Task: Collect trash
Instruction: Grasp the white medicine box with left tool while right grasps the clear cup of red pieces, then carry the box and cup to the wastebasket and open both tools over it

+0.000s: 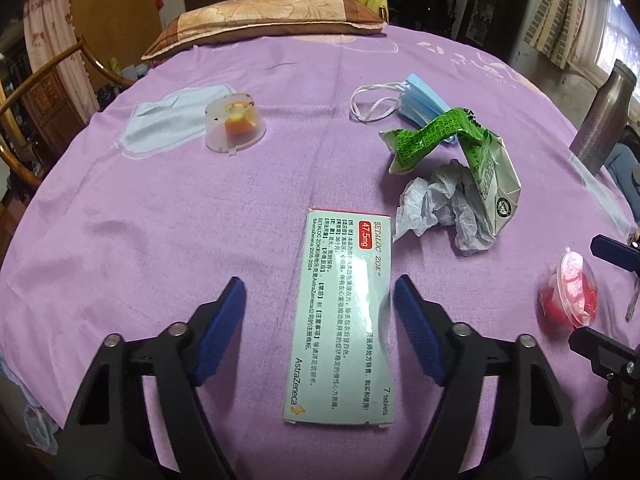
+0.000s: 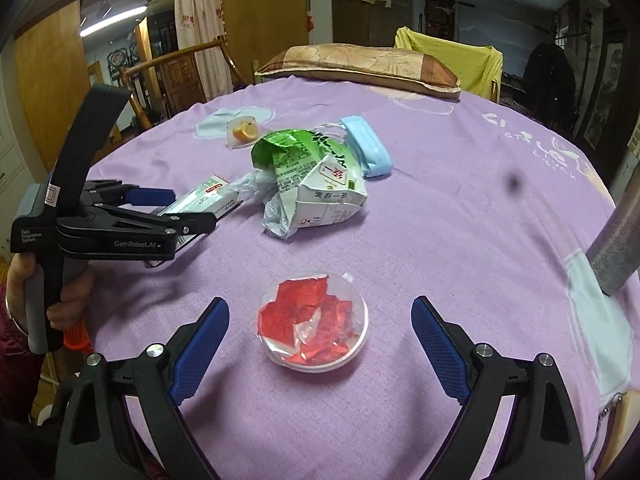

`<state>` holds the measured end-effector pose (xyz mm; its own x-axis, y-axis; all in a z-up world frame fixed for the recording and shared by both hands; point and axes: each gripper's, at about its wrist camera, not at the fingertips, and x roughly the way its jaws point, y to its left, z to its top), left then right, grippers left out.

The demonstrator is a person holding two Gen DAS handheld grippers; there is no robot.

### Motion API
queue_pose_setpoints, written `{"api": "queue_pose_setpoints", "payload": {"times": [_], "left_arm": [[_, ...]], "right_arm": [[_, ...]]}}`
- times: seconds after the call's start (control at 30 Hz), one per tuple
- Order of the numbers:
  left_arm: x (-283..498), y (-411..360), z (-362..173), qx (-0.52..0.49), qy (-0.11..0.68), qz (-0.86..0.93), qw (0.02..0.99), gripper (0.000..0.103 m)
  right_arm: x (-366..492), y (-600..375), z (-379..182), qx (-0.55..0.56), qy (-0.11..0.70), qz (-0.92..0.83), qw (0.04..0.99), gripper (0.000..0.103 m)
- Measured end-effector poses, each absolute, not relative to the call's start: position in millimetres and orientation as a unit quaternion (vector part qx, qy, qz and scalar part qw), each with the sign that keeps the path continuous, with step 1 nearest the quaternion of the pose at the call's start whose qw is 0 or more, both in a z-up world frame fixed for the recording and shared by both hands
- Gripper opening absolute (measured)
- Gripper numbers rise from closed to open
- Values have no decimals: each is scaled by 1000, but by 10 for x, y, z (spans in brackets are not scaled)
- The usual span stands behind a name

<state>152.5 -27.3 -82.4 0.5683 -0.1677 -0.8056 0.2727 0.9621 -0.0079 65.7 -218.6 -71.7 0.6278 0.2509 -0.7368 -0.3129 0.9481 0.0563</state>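
nothing looks collected yet; every piece of trash lies on the purple-covered counter [image 1: 160,240]. the left claw [image 1: 320,292] straddles the medicine box [image 1: 340,320], its pads apart from the box sides, so it is released, not gripping. the right claw [image 2: 320,316] hangs wide apart around the clear cup of red wrappers [image 2: 314,322], touching nothing. further back lie the crumpled green carton [image 1: 460,152], a grey plastic bag [image 1: 440,208], a blue face mask [image 1: 420,96] and a cup holding orange peel [image 1: 235,122]. no bin shows, so by the look of it the whole collection remains.
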Motion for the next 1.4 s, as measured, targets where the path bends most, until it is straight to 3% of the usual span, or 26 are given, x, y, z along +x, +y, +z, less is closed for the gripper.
{"api": "queue_pose_setpoints", "payload": {"times": [0.03,0.07,0.1,0.83,1.4], "left_arm": [[1521,-276,-821,59,445,-127,884,60],[1512,-275,-815,60,443,-129,885,48],[1499,-269,-800,58,441,-133,885,44],[758,441,-43,4,341,-98,935,44],[-38,2198,-458,-67,364,66,926,44]], "right_arm": [[670,-2166,-727,-41,405,155,900,84],[686,-2154,-741,-43,410,155,898,75],[704,-2144,-757,-43,415,155,896,57],[301,-2275,-280,-4,325,150,934,57],[256,-1397,-124,-21,326,233,916,57]]}}
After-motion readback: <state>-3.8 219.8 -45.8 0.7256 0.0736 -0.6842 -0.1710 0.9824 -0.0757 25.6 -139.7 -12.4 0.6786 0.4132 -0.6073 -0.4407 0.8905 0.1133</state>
